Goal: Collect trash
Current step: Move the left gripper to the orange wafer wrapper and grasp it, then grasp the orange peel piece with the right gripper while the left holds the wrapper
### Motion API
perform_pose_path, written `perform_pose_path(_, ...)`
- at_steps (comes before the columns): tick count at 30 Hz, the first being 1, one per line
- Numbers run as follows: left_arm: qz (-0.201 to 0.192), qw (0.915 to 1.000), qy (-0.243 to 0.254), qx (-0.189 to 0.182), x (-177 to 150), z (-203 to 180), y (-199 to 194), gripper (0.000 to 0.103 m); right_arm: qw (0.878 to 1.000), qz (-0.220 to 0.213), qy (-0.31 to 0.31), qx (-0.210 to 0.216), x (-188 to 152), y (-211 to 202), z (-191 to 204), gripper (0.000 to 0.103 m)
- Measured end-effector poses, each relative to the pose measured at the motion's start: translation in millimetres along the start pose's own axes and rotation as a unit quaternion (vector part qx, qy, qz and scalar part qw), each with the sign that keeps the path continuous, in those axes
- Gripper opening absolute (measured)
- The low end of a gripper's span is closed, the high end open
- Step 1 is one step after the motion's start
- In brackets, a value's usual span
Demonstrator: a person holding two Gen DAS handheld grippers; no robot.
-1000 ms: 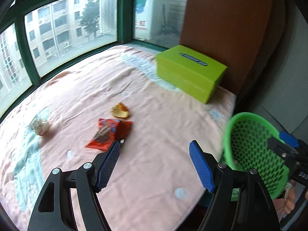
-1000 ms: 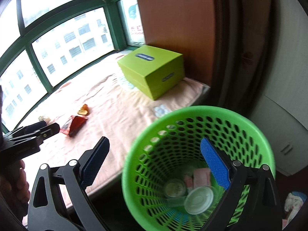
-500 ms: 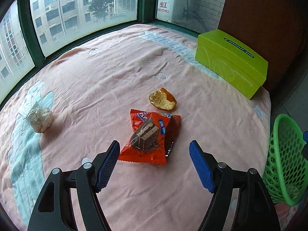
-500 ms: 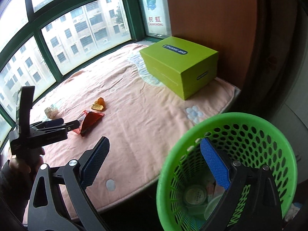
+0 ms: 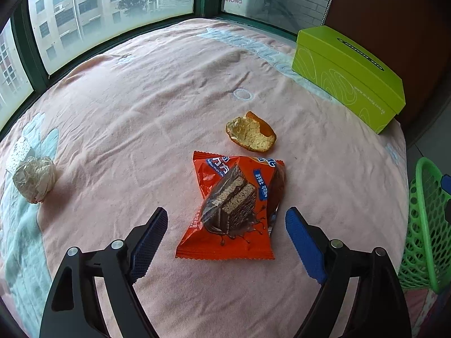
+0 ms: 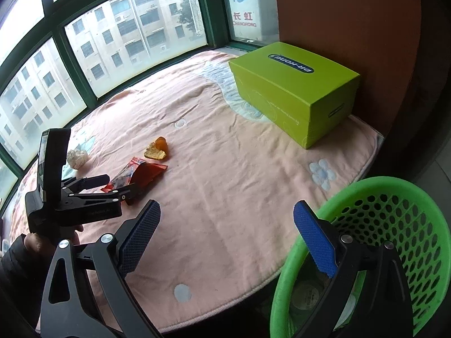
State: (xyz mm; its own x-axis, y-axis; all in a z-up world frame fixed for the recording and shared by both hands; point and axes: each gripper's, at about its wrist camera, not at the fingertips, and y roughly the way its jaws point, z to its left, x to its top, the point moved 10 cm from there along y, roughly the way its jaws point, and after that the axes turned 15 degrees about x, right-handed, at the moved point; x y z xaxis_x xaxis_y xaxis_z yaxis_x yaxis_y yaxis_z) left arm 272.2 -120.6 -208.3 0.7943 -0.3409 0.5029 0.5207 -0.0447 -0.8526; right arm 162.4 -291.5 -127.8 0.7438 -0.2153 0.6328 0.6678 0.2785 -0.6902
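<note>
Through the left wrist view, I am lining up the left gripper (image 5: 225, 225) on the orange snack wrapper (image 5: 234, 208), which is lying flat on the pink blanket (image 5: 141, 107); I judge the step in hand to be the approach for a pick. The jaws are standing wide apart, and the wrapper's near half is sitting between the two blue pads, which are not touching it. Beyond the wrapper, just apart from its far edge, an orange peel (image 5: 251, 133) is resting cup-side up, and a crumpled paper ball (image 5: 33, 178) is lying well off to the left. A green box (image 5: 346, 76) is standing at the far right, and the green basket (image 5: 425, 231) is showing past the blanket's right edge. The next move, in my judgement, calls for lowering the pads to the thin film and closing on it without snagging the blanket. Through the right wrist view, I am holding the right gripper (image 6: 228, 236) over the blanket's near edge, jaws wide and gripping nothing, with its right finger crossing the green basket (image 6: 394, 225) rim; some items are already lying at the basket's bottom. The left gripper (image 6: 104, 184) is pointing at the snack wrapper (image 6: 138, 173), angled low over the blanket, with the person's hand (image 6: 36, 239) gripping its handle.
</note>
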Motion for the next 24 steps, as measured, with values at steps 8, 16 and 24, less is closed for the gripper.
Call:
perform_pose_path(8, 0.003, 1.0, 0.002, -0.005, -11.2, 4.0, 3.0, 0.054, 1.0, 0.006, -0.006, 0.006, 8.3, 17.1, 9.4, 0.094)
perform_pose_path(16, -0.014, 0.9998, -0.008, 0.013, -15.8, 30.2, -19.3, 0.049, 0.999, 0.02, -0.019, 0.018, 15.1, 41.8, 24.9, 0.094)
perform_pose_path(24, -0.026, 0.9983, -0.044, 0.03, -23.8, 73.2, -46.3, 0.048, 0.997, 0.037, -0.055, 0.043, 29.4, 84.0, 54.7, 0.093)
